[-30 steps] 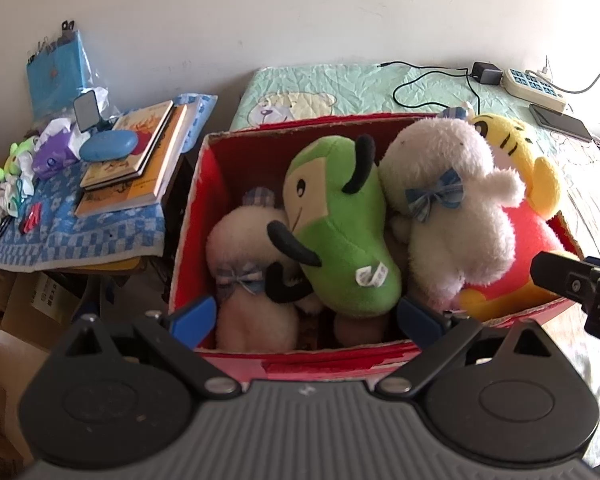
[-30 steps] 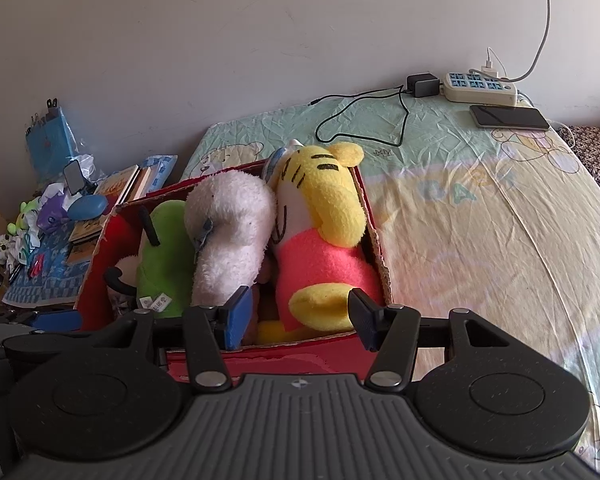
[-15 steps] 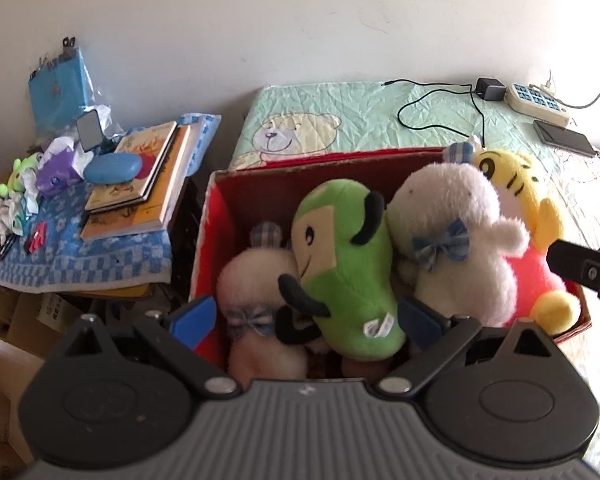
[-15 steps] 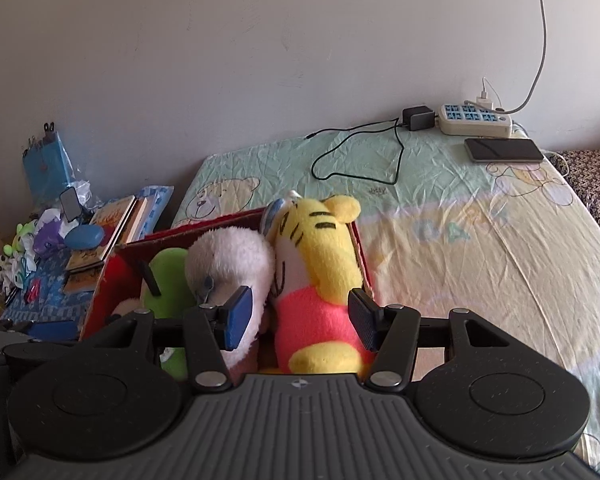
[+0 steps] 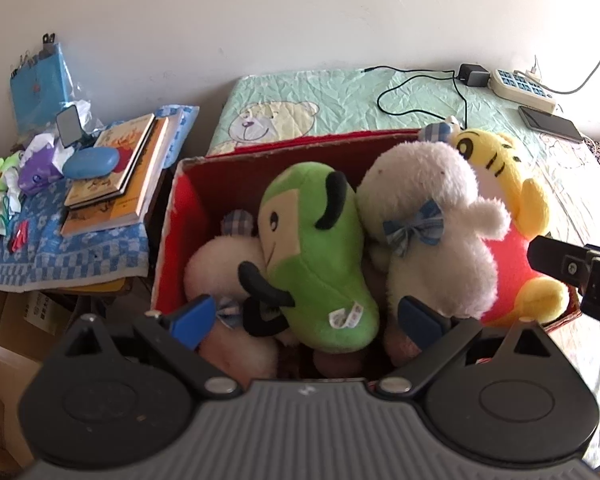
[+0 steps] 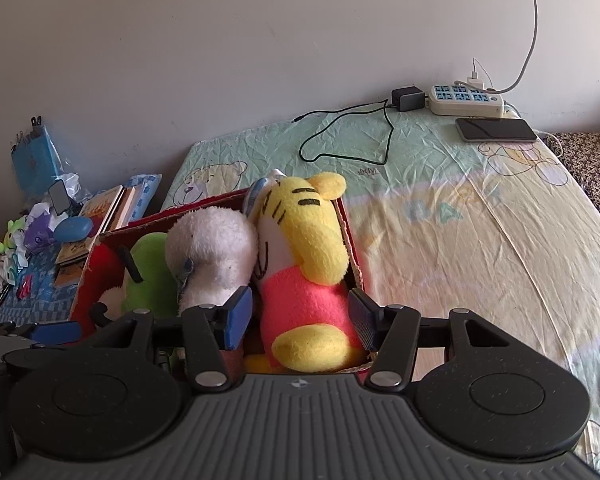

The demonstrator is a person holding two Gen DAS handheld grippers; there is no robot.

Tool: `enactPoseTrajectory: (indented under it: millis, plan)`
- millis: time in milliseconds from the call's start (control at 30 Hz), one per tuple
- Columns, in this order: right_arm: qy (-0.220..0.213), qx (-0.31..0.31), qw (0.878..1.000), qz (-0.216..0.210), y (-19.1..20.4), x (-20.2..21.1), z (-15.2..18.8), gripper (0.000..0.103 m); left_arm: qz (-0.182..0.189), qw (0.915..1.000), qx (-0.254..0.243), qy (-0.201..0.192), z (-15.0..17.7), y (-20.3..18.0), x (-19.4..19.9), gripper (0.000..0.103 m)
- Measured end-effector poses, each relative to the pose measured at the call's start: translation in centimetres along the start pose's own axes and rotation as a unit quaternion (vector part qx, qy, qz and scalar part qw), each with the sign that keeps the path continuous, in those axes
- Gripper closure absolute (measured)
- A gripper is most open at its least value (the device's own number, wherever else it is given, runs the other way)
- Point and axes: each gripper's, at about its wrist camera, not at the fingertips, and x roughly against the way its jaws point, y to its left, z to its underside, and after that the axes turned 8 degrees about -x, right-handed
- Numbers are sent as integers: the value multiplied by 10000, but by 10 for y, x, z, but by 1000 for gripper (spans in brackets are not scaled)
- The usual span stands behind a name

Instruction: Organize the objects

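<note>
A red cardboard box (image 5: 188, 204) (image 6: 94, 276) sits on the bed and holds several plush toys. They are a green monkey (image 5: 316, 248) (image 6: 150, 276), a white sheep with a blue bow (image 5: 432, 236) (image 6: 212, 256), a yellow tiger in a pink shirt (image 5: 504, 216) (image 6: 304, 268) and a white toy low at the left (image 5: 220, 268). My left gripper (image 5: 304, 314) is open and empty above the box's near edge. My right gripper (image 6: 296, 318) is open, its jaws either side of the tiger's lower body without gripping it.
A side table (image 5: 80, 248) at the left carries books (image 5: 116, 172), a blue case (image 5: 90, 162) and small toys. On the bed sheet (image 6: 460, 220) lie a power strip (image 6: 466, 100), a phone (image 6: 496, 129) and a black charger cable (image 6: 348, 132).
Both grippers have pulled back and upward from the box, so the box and toys sit lower and smaller in both views. Nothing was grasped.
</note>
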Motion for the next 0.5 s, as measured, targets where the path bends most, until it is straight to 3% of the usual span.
enactPoseTrajectory:
  millis: [500]
  plan:
    - [46, 168, 9998, -95, 9, -4, 0, 46, -42, 9999, 120, -25, 3, 8, 0, 5]
